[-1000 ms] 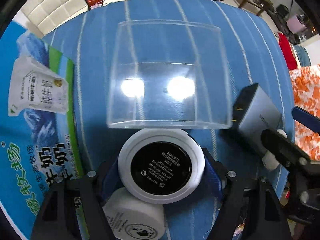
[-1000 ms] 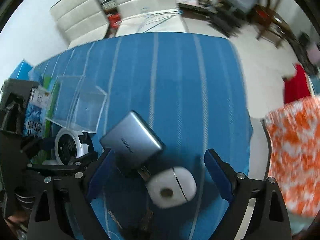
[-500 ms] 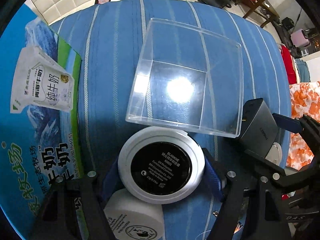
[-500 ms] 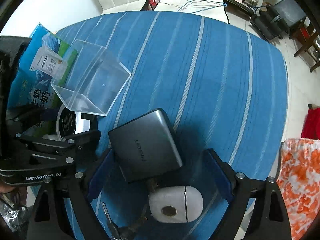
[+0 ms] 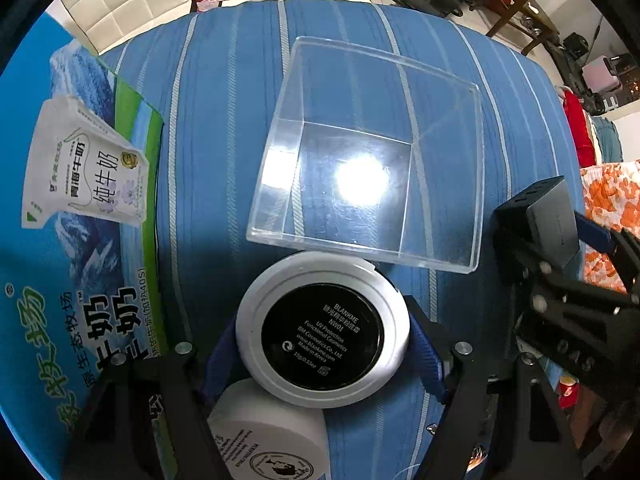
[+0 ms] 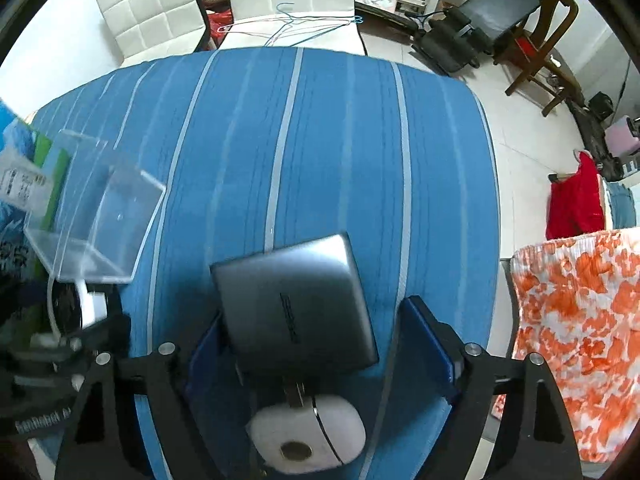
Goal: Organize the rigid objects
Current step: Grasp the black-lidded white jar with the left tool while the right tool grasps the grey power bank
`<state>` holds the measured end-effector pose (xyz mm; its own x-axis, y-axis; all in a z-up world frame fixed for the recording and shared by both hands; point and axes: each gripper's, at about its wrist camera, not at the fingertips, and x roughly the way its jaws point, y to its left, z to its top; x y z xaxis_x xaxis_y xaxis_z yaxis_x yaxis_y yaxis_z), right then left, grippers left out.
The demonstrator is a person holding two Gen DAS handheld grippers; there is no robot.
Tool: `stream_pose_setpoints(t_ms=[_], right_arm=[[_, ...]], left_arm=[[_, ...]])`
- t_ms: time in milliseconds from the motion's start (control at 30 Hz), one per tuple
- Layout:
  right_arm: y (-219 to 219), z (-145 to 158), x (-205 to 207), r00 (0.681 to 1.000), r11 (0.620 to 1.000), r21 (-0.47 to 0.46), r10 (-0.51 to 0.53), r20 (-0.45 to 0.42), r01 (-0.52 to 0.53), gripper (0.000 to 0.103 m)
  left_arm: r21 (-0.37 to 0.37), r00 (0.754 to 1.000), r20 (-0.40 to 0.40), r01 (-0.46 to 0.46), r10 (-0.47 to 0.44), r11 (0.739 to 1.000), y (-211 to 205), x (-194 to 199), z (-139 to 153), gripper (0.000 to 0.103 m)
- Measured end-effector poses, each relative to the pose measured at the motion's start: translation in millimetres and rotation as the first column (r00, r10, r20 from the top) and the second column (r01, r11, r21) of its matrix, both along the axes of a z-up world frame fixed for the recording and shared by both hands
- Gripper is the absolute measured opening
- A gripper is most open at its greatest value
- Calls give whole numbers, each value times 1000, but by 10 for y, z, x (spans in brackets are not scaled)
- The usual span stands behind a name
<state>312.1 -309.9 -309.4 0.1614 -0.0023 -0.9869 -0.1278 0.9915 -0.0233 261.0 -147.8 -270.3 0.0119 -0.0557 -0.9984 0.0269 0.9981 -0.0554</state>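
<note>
Left gripper [image 5: 322, 340] jaws clamp the round compact [image 5: 322, 324] just short of the clear box [image 5: 368, 160]. Right gripper [image 6: 320, 344] jaws spread around the grey power bank [image 6: 294, 300], ungripped. Box empty; nothing sorted yet.

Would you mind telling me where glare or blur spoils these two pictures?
Left wrist view: a bright lamp glare sits on the floor of the clear box, washing out the stripes beneath; the compact is sharp. Right wrist view: the left edge is smeared, blurring the left gripper; the grey power bank stays fairly crisp.
</note>
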Motion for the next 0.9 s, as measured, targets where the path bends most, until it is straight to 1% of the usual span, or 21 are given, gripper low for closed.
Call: stream_pose_setpoints(t_ms=[33,67,100,133,233,300,400,467,567,700,800,900], right_arm=[[-10,3,22,1000,1000,-1,-15,5,15,85],[-11,10,40,1000,1000,-2,-29,10,29,79],[-13,22,56,999,999,-4,-43,20,43,73],[-10,46,67,998,998,-16,-55,20,55,62],[-26,33,56,995,995,-13,-96,-21,96,62],[-51,32,5,994,995,-11,-103,-39,103,62],[-86,29,-208,992,995,-14,-104,-76,104,62],[-99,35,-344,991,994,-16,-105,-87,104,62],[-133,41,-437,988,990,-3,-143,-54,143,63],[-124,60,-485,982,983,-13,-185,-26,184,62],[-102,59,-456,982,982,-29,-186,-27,185,61],[-22,144,-454,983,983,-36,-183,-12,182,61]], left_arm=[[1,1000,2,-2,2,1000,-7,-4,-3,74],[3,1000,3,-3,3,1000,-13,-7,-8,74],[4,1000,4,-2,2,1000,-21,-10,-12,74],[4,1000,5,-3,3,1000,-29,-12,-12,74],[9,1000,11,4,-4,1000,-48,-27,-24,74],[13,1000,17,13,-13,1000,-74,-45,-27,74],[27,999,29,42,-43,999,-149,-88,-27,74],[30,997,35,61,-62,998,-207,-126,-31,74],[53,994,53,92,-94,994,-285,-169,-53,74],[52,994,57,93,-96,994,-319,-182,-67,73],[53,993,65,97,-100,994,-309,-195,-63,73],[64,990,89,100,-106,993,-306,-226,-7,73]])
